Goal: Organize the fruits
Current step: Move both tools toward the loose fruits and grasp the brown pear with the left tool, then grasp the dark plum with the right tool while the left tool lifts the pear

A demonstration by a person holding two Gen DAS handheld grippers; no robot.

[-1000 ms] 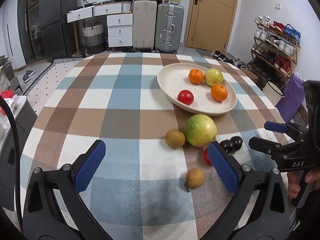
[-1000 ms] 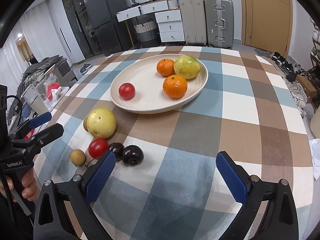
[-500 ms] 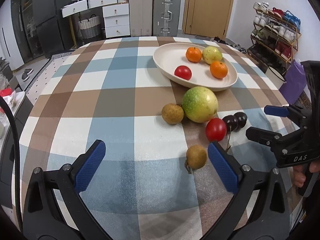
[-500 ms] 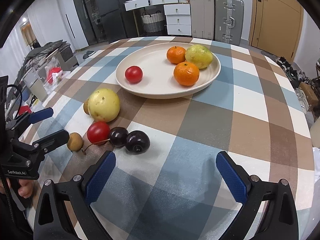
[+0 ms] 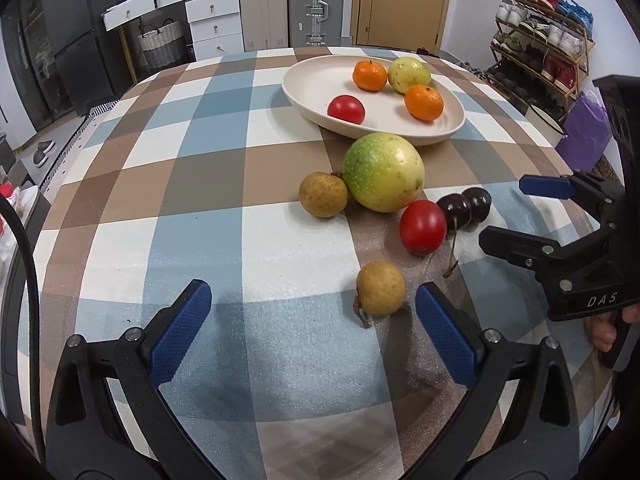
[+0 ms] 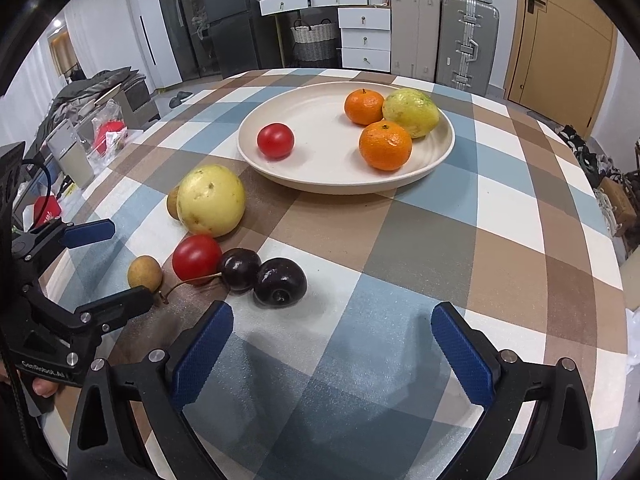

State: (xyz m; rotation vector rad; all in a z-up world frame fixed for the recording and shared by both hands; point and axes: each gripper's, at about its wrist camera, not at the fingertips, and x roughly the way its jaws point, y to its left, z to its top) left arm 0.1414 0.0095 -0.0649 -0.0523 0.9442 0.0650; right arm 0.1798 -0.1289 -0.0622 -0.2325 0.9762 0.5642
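Observation:
A cream plate (image 5: 316,80) (image 6: 320,172) holds two oranges (image 5: 370,75), a yellow-green fruit (image 5: 409,75) and a red tomato (image 5: 346,109). In front of it on the table lie a big green-yellow fruit (image 5: 383,172) (image 6: 211,200), two brown longans (image 5: 323,194) (image 5: 381,289), a red tomato (image 5: 423,227) (image 6: 197,259) and two dark cherries (image 5: 466,207) (image 6: 264,276). My left gripper (image 5: 312,328) is open and empty, the near longan just inside its right finger. My right gripper (image 6: 332,356) is open and empty, just behind the cherries.
The table wears a blue, brown and white checked cloth (image 5: 200,128). Each gripper shows in the other's view: the right one (image 5: 552,220), the left one (image 6: 80,268). Suitcases, drawers and a shoe rack stand beyond the table.
Both grippers have moved forward and lower toward the loose fruit, which now looks larger. Both stay open. No fruit has moved.

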